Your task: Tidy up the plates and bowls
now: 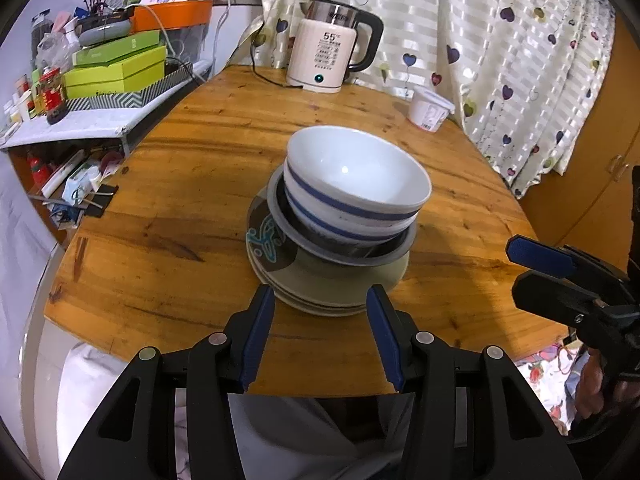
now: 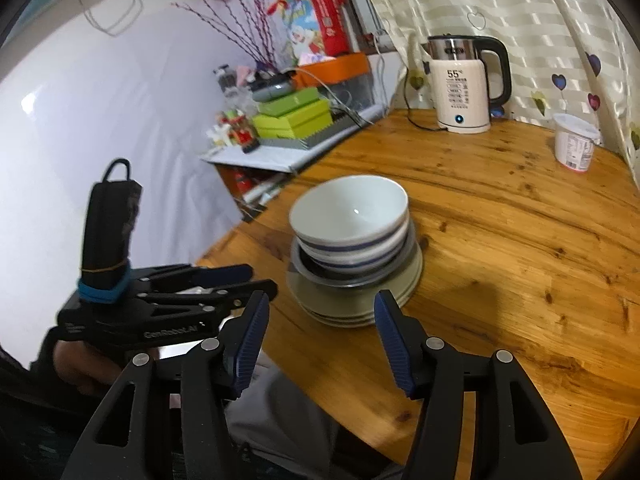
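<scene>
A stack of dishes stands in the middle of the round wooden table (image 1: pixel 180 200). At the bottom lie several pale plates (image 1: pixel 332 284), one with a blue pattern. On them sits a grey metal bowl (image 1: pixel 280 216), and in it nest two white bowls with blue stripes (image 1: pixel 356 176). My left gripper (image 1: pixel 320 290) is open over the table's front edge, just short of the plates, with nothing between its fingers. My right gripper (image 2: pixel 322 295) is open too, facing the same plates (image 2: pixel 348 304) and white bowls (image 2: pixel 352 208) from the near right. Each gripper shows in the other's view: right gripper (image 1: pixel 514 268), left gripper (image 2: pixel 260 278).
An electric kettle (image 1: pixel 328 52) with its cord stands at the table's far edge, and a white plastic tub (image 1: pixel 430 110) to its right. A cluttered shelf with green boxes (image 1: pixel 116 68) adjoins the table on the left. A heart-patterned curtain (image 1: pixel 500 40) hangs behind.
</scene>
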`<control>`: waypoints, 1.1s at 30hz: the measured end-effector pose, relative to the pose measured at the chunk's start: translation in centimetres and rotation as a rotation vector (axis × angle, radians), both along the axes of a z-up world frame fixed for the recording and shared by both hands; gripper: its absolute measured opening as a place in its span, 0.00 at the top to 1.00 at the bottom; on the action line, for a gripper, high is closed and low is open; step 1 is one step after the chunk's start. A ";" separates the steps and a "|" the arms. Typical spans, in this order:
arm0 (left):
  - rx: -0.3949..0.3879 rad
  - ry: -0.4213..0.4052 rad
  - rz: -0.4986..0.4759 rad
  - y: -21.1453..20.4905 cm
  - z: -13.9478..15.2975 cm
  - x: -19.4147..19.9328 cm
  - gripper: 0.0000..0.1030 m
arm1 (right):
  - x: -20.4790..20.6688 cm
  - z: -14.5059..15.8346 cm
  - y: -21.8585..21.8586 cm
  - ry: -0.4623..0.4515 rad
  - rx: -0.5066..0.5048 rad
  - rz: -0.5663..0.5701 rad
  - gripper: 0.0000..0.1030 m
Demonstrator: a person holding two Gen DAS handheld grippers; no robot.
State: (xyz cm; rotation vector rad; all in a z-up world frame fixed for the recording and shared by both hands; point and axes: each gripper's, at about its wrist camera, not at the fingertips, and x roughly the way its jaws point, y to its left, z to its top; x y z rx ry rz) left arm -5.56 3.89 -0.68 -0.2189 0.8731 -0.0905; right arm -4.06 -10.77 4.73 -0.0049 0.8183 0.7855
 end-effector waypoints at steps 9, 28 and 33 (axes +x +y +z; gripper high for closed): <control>0.012 0.027 0.020 -0.2 -0.9 0.3 0.52 | 0.5 -1.8 1.4 0.012 -0.093 -0.012 0.46; 0.069 0.057 0.057 -0.3 -1.8 0.9 0.52 | 1.6 -4.1 2.3 0.072 -0.225 -0.065 0.46; 0.078 0.067 0.061 -0.3 -2.0 1.1 0.52 | 1.6 -4.2 2.5 0.073 -0.228 -0.062 0.46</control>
